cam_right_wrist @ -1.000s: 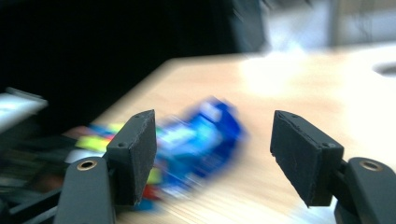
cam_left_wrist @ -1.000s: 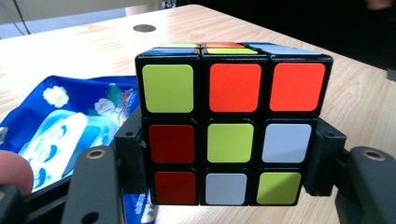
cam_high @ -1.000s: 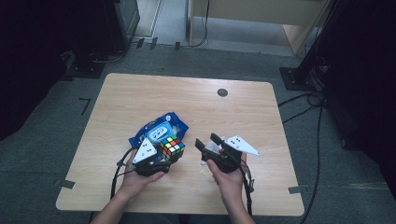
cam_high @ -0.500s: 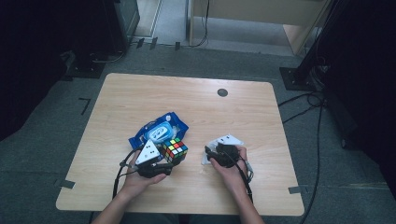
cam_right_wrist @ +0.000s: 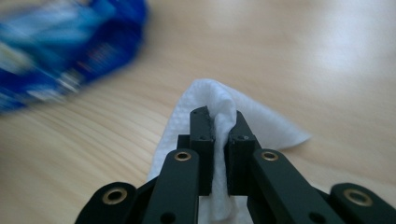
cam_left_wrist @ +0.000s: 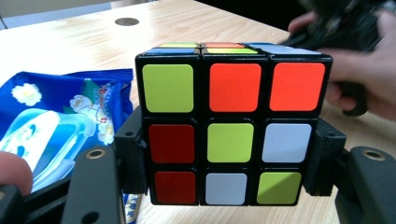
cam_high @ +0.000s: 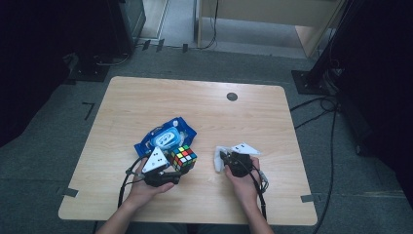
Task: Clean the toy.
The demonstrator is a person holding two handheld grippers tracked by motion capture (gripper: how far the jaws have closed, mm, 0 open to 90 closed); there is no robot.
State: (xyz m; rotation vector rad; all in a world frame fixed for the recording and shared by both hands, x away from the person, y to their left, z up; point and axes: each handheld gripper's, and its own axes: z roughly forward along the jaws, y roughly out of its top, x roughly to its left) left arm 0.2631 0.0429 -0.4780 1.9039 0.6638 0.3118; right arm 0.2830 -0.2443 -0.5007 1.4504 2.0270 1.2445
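My left gripper (cam_high: 176, 168) is shut on a colour cube (cam_high: 183, 158), its jaws pressed to the cube's two sides near the table's front. In the left gripper view the cube (cam_left_wrist: 232, 121) shows green, orange, red and white stickers between the black jaws. My right gripper (cam_high: 223, 161) has just been closing and is now shut on a white wipe (cam_high: 217, 157) lying on the table to the cube's right. In the right gripper view the wipe (cam_right_wrist: 219, 108) is bunched into a fold between the two pads, my right gripper (cam_right_wrist: 220, 126) pinching it.
A blue wet-wipe packet (cam_high: 164, 136) lies just behind the cube; it also appears as the packet (cam_left_wrist: 56, 121) at the left of the left gripper view. A dark round cable port (cam_high: 232, 96) sits in the wooden table (cam_high: 146, 102) at the back. Cables trail from both grippers toward the front edge.
My right gripper came down to the table and closed its jaws on the white wipe. The left gripper and the cube stayed where they were.
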